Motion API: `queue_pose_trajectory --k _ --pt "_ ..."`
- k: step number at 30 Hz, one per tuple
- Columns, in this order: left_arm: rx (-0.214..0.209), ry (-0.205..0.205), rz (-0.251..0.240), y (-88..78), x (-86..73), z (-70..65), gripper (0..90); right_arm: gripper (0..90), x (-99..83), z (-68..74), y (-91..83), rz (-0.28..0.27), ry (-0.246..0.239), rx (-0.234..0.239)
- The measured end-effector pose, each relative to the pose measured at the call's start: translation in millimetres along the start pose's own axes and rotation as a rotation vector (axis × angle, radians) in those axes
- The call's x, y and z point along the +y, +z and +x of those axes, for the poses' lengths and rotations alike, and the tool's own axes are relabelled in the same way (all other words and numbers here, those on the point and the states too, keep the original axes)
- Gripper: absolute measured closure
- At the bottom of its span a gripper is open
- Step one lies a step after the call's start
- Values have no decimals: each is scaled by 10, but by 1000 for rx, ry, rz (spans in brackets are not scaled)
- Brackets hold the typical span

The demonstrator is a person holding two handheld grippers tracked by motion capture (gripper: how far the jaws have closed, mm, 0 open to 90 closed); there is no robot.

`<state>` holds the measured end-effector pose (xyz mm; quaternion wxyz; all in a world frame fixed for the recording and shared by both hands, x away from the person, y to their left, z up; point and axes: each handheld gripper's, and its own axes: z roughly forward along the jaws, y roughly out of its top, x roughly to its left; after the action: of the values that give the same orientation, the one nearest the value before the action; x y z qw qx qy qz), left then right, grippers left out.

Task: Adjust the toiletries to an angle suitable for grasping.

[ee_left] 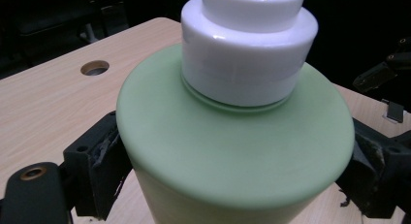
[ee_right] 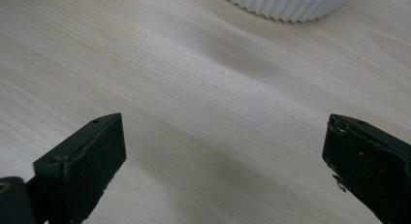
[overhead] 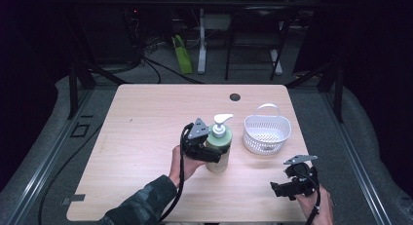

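Near the middle of the table [overhead: 146,113], my left gripper [overhead: 207,154] is clamped on the bottle [overhead: 217,154], a pale green pump bottle standing upright just left of the basket [overhead: 267,134] and apart from it. My left forearm comes in from the bottom edge, sleeve angled up and to the right, the hand wrapped around the gripper with its grey plate on top. In the left gripper view both jaws press against the bottle's [ee_left: 232,151] sides just under its shoulder, and the white collar [ee_left: 249,49] rises above them; the pump head is cut off by the top edge, and the bottle's base is hidden. My right gripper [overhead: 280,190] sits low at the near right edge, pointing left, jaws spread wide with nothing between them but bare wood. In the right gripper view the basket's [ee_right: 286,3] ribbed wall shows at the top, the rest cut off. My right wrist is cropped by the frame.
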<state>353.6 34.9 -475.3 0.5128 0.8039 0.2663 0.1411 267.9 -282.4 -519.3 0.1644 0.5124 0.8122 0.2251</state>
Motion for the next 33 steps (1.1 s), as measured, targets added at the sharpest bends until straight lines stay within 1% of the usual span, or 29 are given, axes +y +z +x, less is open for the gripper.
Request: queue_pose_trajectory --k 8,14,22,25,28,32,33 --pt "-23 13 5 169 80 -84 114 14 1 -4 10 6 5 -3" --pt "-42 22 10 300 146 -184 114 14 -1 -7 10 9 5 -1" --pt "-68 35 13 420 202 -293 114 14 -2 -9 13 12 8 1" --pt "-73 42 24 439 223 -319 113 14 -3 -8 11 12 8 1" --pt "-84 43 28 436 231 -308 110 14 -5 -6 6 12 9 -1" --pt "-82 62 38 400 240 -314 108 14 -10 -17 2 11 11 -6" --pt "-83 58 38 387 238 -312 72 14 -10 -21 0 10 12 -3"
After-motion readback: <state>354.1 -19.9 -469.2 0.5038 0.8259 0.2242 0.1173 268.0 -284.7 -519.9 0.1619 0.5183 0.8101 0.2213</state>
